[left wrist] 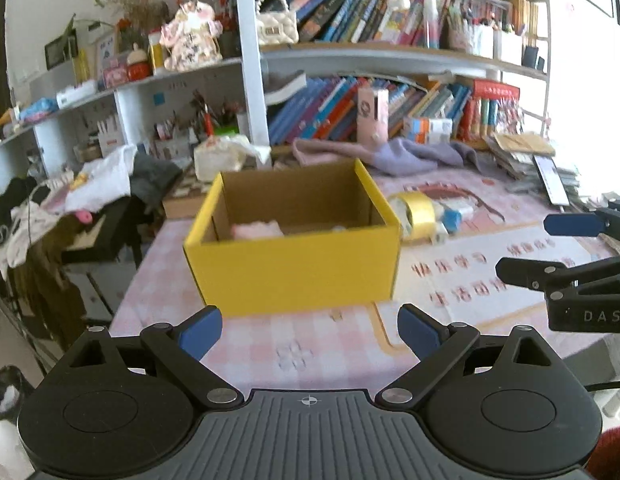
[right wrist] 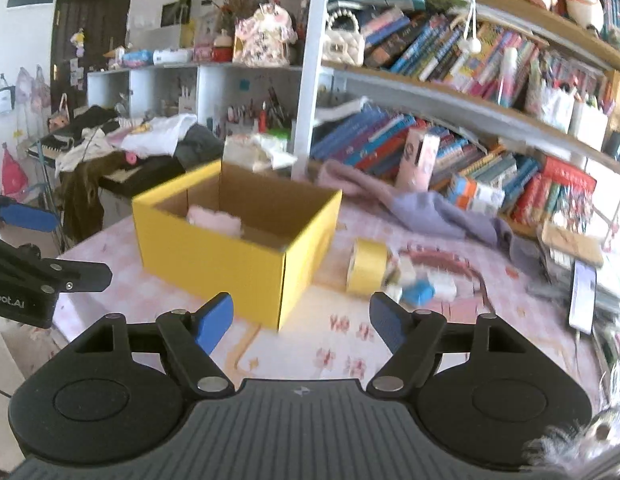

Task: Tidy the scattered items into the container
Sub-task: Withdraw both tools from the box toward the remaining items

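Both grippers hang over the table with jaws apart and empty: the left gripper [left wrist: 310,334], the right gripper [right wrist: 301,322]. The yellow box [left wrist: 294,268] holds something pink [left wrist: 257,230], blurred. Beside it sit a tape roll [right wrist: 367,266] and small items [right wrist: 419,292], too smeared to name.

Crammed bookshelves [left wrist: 389,24] behind a pink-checked table [left wrist: 310,344] — white walls [left wrist: 38,8], bright daylight from the right.

Pink item [left wrist: 257,230] half hidden behind yellow box [left wrist: 294,268] wall, small blurred items [right wrist: 423,286] beside tape roll [right wrist: 367,266]
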Tool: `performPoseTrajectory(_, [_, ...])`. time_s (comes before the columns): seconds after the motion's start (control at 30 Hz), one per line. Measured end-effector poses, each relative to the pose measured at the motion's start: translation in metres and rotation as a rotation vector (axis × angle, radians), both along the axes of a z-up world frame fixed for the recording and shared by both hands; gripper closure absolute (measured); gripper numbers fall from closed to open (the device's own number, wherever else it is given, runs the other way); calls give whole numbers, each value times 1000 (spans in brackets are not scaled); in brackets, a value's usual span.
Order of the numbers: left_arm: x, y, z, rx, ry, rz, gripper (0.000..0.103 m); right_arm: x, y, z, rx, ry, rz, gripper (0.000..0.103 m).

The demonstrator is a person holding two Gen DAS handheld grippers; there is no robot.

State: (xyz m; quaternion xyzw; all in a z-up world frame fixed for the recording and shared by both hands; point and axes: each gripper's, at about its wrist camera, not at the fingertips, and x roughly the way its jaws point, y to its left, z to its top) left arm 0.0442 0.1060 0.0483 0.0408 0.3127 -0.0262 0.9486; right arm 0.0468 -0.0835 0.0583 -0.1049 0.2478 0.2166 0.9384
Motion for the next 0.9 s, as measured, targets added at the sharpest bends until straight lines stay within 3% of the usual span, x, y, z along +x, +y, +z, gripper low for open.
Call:
performPoseTrajectory(0.33, [-13, -22, -32, -27, 108, -48, 6, -18, -6, -30, -34, 145, -49, 22])
performPoseTrajectory(0.9, [-10, -71, -40, -2, 115, -196, 6, -31, -45, -42, -82, 157, -162, 21])
